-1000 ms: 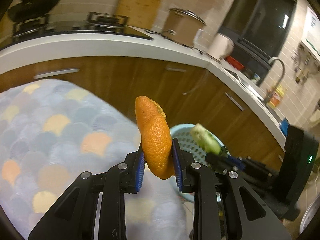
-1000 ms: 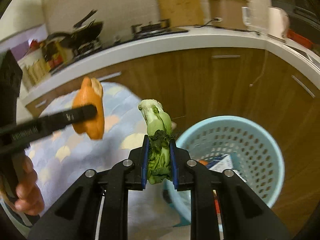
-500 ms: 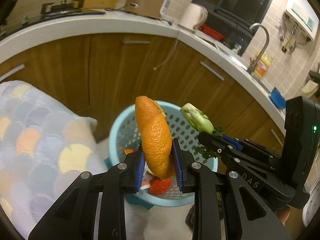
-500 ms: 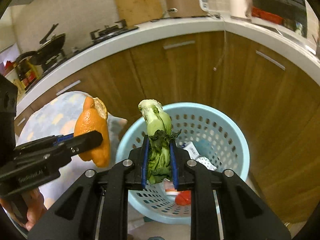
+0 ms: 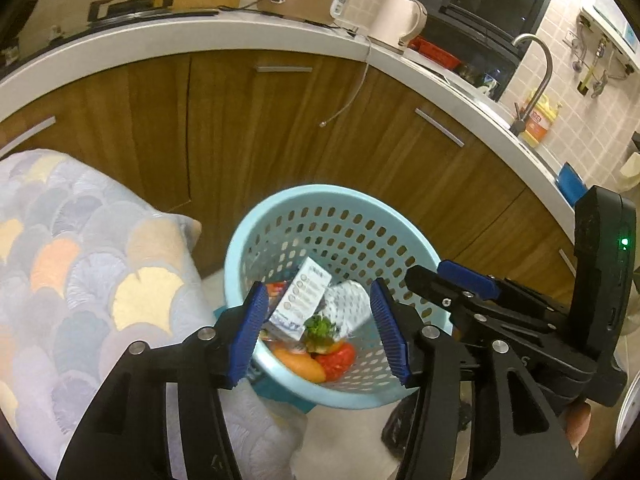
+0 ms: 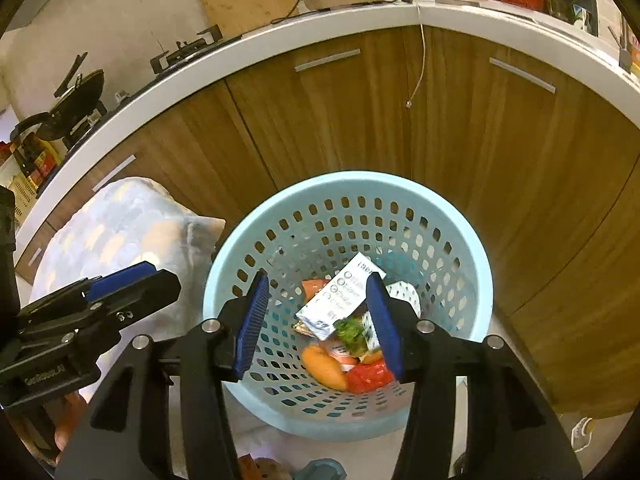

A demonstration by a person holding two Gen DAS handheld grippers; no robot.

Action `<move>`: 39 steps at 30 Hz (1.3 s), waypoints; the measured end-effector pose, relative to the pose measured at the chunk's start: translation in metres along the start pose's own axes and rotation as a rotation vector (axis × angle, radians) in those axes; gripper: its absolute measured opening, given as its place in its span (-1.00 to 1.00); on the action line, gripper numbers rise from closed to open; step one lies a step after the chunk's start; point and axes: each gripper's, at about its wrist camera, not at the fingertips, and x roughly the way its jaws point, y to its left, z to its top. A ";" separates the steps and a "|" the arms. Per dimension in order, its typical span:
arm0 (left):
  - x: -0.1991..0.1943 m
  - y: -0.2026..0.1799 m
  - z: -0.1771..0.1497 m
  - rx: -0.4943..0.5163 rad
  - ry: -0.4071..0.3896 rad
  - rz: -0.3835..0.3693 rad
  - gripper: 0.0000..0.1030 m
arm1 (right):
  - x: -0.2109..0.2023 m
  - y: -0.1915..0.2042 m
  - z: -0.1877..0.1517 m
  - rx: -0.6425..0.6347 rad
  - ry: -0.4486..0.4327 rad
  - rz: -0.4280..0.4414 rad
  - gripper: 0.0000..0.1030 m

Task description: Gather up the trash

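Both claws now stand wide open and empty above a pale blue perforated basket point(image 5: 320, 200). The left gripper point(image 5: 320, 330), which half a second ago clamped an orange peel upright between its blue pads, holds nothing; the right gripper point(image 6: 318, 320), which had pinched a leafy green vegetable stalk, is likewise bare. Directly below and between the left fingers, the orange peel point(image 5: 302, 362) lies on the basket floor, and a green vegetable scrap point(image 5: 318, 326) sits just beside it among a white printed packet point(image 5: 302, 300) and a red wrapper point(image 5: 338, 358). Both pieces of trash appear delivered, so this round of collecting looks finished. The right wrist view looks more squarely down into the basket, showing the peel point(image 6: 324, 366) touching the red wrapper point(image 6: 368, 376), with the vegetable point(image 6: 350, 330) partly hidden, probably resting on papers. Only the left view shows the patterned cushion point(image 5: 80, 260) to the claw's left at full width.
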 end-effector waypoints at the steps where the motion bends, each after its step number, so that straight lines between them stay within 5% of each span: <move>1: -0.004 0.001 0.000 -0.001 -0.009 0.006 0.02 | -0.004 0.003 0.000 -0.007 -0.012 0.005 -0.09; 12: -0.083 0.011 -0.011 -0.047 -0.220 0.199 0.61 | -0.060 0.046 0.004 -0.100 -0.201 -0.029 -0.08; 21: -0.140 0.011 -0.019 -0.011 -0.382 0.425 0.80 | -0.097 0.077 0.004 -0.162 -0.374 -0.092 0.06; 39: -0.141 0.016 -0.030 -0.006 -0.394 0.460 0.80 | -0.089 0.090 0.001 -0.180 -0.360 -0.053 0.06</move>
